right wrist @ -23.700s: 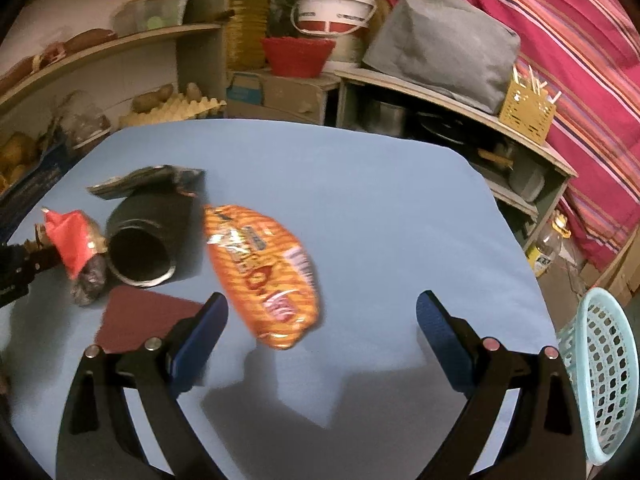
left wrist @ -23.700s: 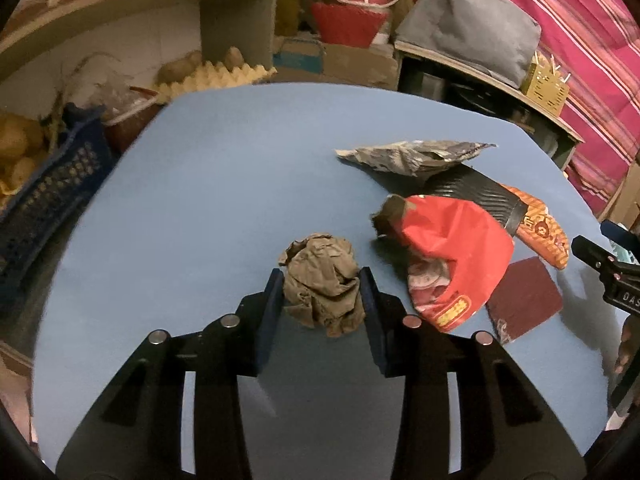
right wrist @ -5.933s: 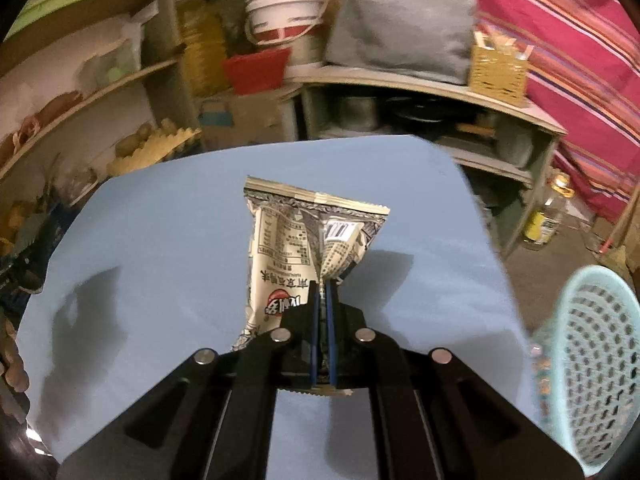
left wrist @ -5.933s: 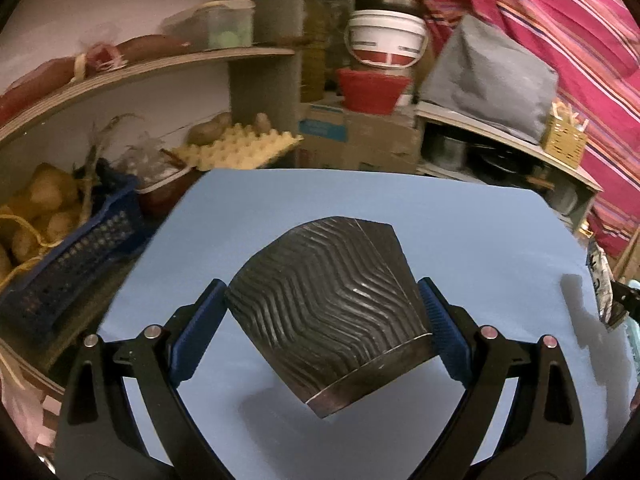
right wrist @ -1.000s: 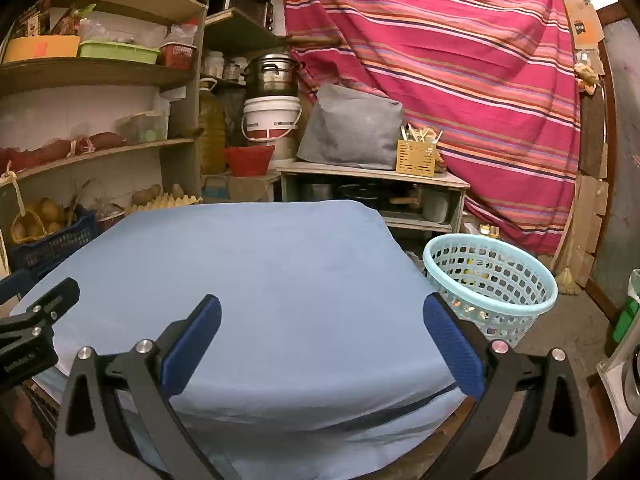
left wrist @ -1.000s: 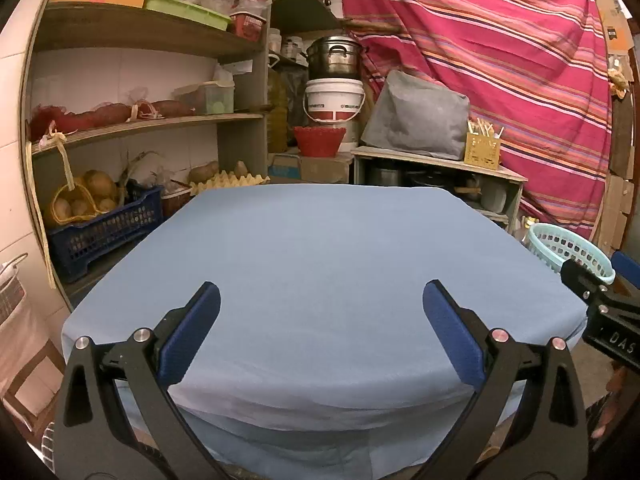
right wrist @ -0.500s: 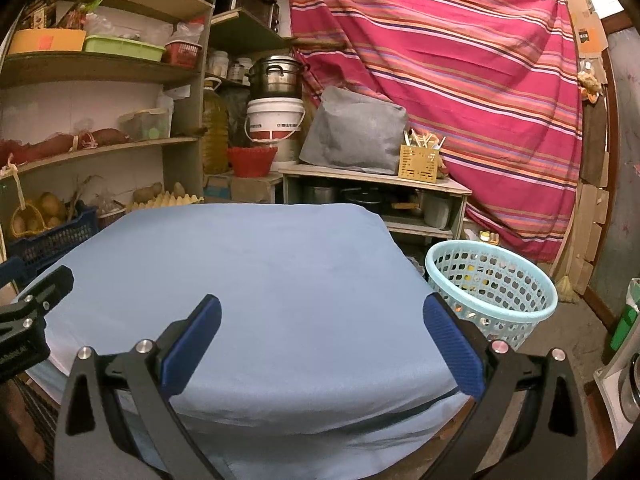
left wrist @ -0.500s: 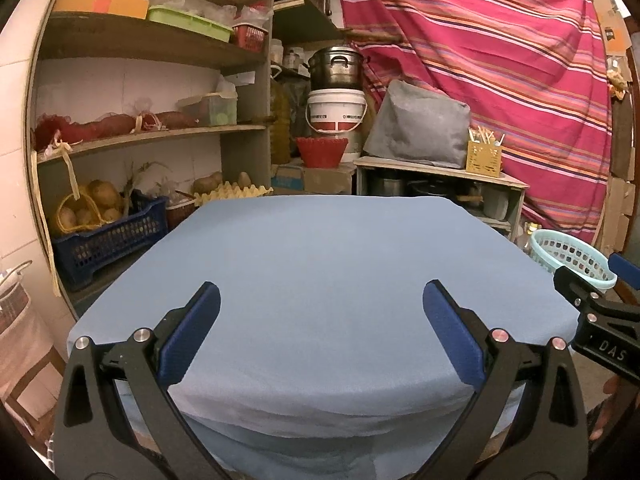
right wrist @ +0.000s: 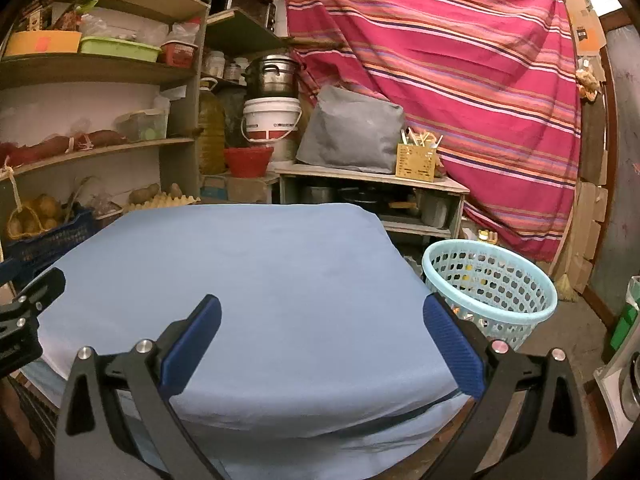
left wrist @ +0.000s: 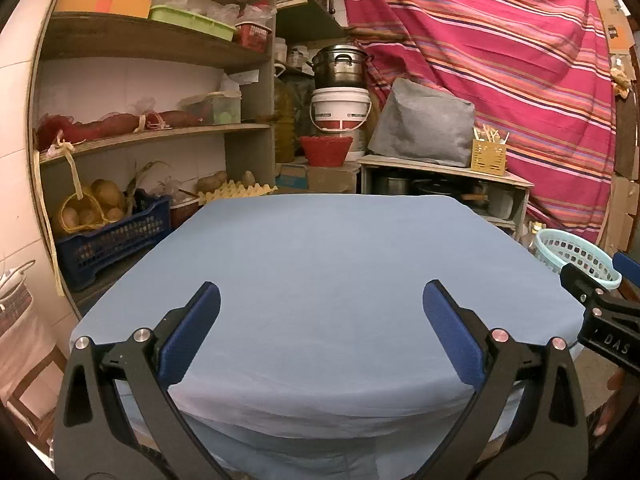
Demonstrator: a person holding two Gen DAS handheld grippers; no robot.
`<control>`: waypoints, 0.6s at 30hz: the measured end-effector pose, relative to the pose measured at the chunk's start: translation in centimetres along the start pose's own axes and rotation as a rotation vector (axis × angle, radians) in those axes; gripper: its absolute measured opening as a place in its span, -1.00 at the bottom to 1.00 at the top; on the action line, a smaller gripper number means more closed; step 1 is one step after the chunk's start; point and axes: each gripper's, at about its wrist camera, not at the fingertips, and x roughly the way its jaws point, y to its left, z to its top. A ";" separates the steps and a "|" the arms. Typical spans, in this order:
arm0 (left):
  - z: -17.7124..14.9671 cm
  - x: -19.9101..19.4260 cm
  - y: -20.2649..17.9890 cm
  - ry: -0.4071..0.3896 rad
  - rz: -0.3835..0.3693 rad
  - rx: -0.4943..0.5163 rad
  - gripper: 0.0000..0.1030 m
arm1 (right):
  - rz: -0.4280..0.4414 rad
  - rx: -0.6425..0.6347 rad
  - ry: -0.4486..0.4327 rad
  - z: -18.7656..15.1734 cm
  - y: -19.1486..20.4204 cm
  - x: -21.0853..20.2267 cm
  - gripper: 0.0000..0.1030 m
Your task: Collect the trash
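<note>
The blue-covered table (left wrist: 328, 264) (right wrist: 260, 280) carries no trash in either view. A light turquoise plastic basket (right wrist: 490, 292) stands on the floor to the right of the table; it also shows in the left wrist view (left wrist: 576, 256). My left gripper (left wrist: 320, 320) is open and empty, held before the table's front edge. My right gripper (right wrist: 320, 322) is open and empty near the table's front right corner, left of the basket. The right gripper's body shows at the right edge of the left wrist view (left wrist: 600, 316).
Wooden shelves (left wrist: 152, 132) with a blue crate (left wrist: 108, 236) of potatoes stand to the left. A low shelf (right wrist: 372, 178) with a grey bag, a white bucket (left wrist: 340, 110) and a red bowl stands behind the table. A striped cloth (right wrist: 460, 80) hangs at the back.
Both grippers have drawn back and risen a little from the table; the view has tilted up. Both stay open and empty.
</note>
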 end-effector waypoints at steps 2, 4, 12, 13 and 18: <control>0.0 0.1 0.0 -0.001 0.004 0.004 0.90 | 0.000 0.001 0.003 0.0 -0.1 0.1 0.91; 0.0 0.2 0.0 0.002 0.003 0.005 0.90 | 0.002 -0.002 0.006 -0.1 -0.1 0.2 0.91; 0.1 0.2 0.1 0.000 0.003 0.007 0.90 | 0.001 0.001 0.009 -0.2 -0.4 0.3 0.91; 0.1 0.2 0.1 0.000 0.003 0.008 0.90 | 0.000 0.000 0.010 -0.2 -0.4 0.3 0.91; 0.0 0.2 0.0 0.001 0.004 0.008 0.90 | 0.001 -0.001 0.014 -0.3 -0.6 0.4 0.91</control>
